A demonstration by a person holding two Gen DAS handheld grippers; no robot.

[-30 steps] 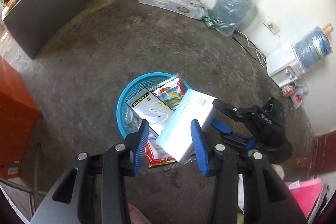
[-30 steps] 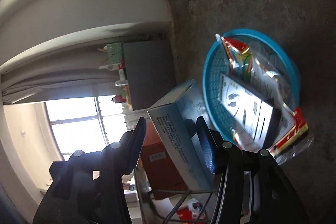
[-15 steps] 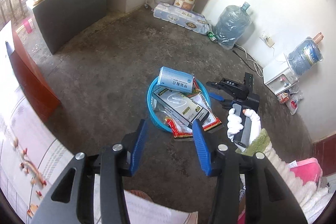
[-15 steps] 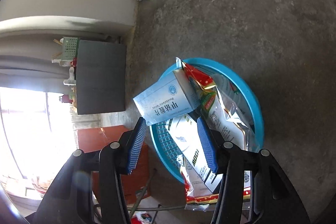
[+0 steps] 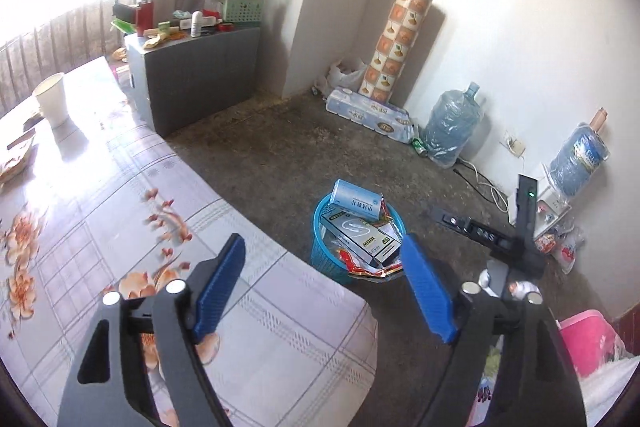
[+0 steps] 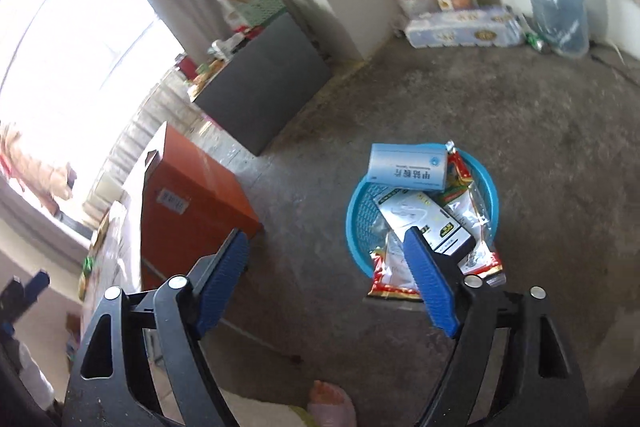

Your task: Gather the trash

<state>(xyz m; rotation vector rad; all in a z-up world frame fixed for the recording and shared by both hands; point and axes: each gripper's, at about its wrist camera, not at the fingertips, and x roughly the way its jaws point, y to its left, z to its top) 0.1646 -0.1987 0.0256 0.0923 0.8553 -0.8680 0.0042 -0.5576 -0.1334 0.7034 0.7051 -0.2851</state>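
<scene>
On the concrete floor point(image 5: 280, 155) sits a blue mesh basket point(image 6: 358, 223), loaded with trash. Contents, top to bottom as seen: a light blue carton point(image 6: 408, 167) with Chinese print lying across the far rim, partly overhanging it; a long white-and-black box point(image 6: 424, 223) lying slantwise across the middle; red-edged foil snack wrappers point(image 6: 468, 195) under both, their ends spilling over the near rim onto the floor.

Left claw point(image 5: 324, 291): jaws spread wide, nothing between the blue pads point(image 5: 222, 283). It hangs above the corner of a surface covered with a floral checked cloth point(image 5: 120, 211); the basket shows beyond the cloth's edge, between the two fingers in that view. A white paper cup point(image 5: 52, 99) stands at the far end of the same surface.

Right claw point(image 6: 326, 283): jaws likewise spread wide, empty. It is above the floor, with the basket just beyond its right finger, which overlaps the near end of the long box in view; contact cannot be judged. The right claw's body point(image 5: 520, 227) also appears in the left wrist view, to the right of the basket.

Surroundings: an orange box point(image 6: 188, 195) on the floor left of the basket; a dark grey cabinet point(image 5: 200, 71) with clutter on top by the window; a water jug point(image 5: 452, 123) and a pack of tissue rolls point(image 5: 368, 115) along the far wall; a patterned roll point(image 5: 400, 43) upright in the corner.
</scene>
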